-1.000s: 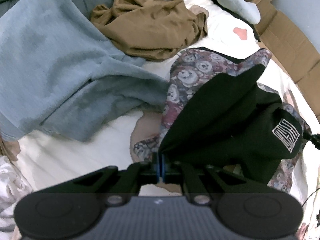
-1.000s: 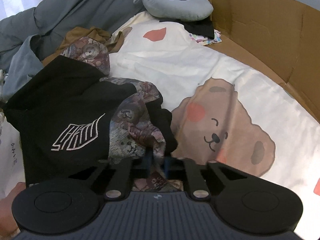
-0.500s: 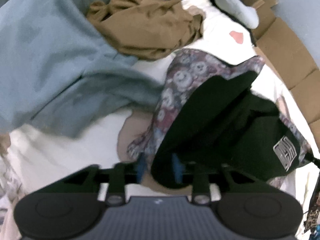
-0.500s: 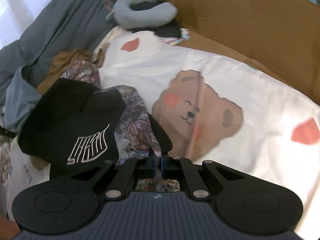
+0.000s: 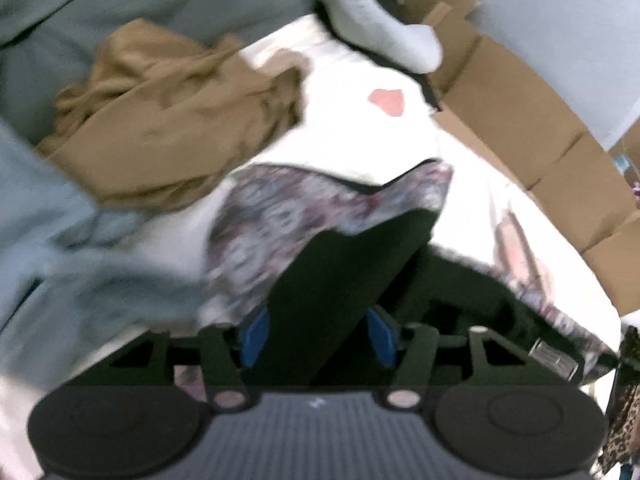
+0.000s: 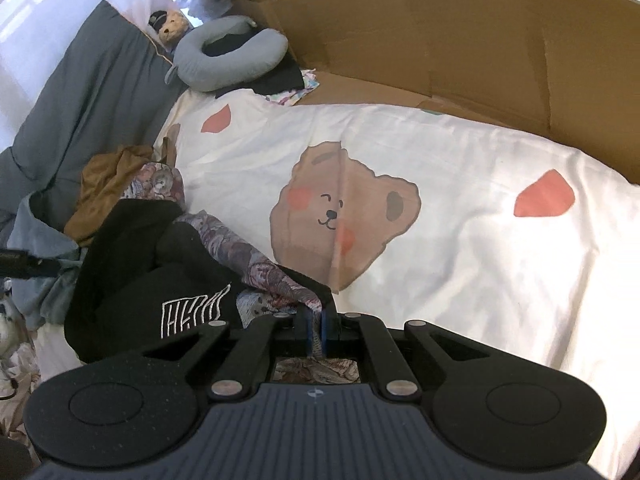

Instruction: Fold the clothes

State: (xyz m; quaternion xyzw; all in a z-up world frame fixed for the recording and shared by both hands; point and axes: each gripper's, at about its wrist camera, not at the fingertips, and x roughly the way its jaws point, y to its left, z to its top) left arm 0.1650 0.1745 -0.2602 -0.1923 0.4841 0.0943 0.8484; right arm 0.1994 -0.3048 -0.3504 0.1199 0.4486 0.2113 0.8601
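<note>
A black garment with a patterned purple lining (image 5: 344, 280) lies crumpled on the white bear-print bedsheet (image 5: 352, 144). In the blurred left wrist view my left gripper (image 5: 318, 334) is open, its blue pads on either side of a black fold. In the right wrist view the same garment (image 6: 160, 264) shows white lettering. My right gripper (image 6: 316, 330) is shut on the garment's patterned edge and holds it just above the sheet (image 6: 460, 216).
A brown garment (image 5: 168, 120) and a grey-blue garment (image 5: 52, 216) lie to the left. A grey neck pillow (image 6: 232, 56) lies at the back. Cardboard walls (image 6: 460, 48) border the bed's far right side. A dark grey pillow (image 6: 80, 100) lies at the left.
My left gripper has opened and let go of the black fold. My right gripper has pulled its held edge back and rightward, showing more of the bear-print sheet.
</note>
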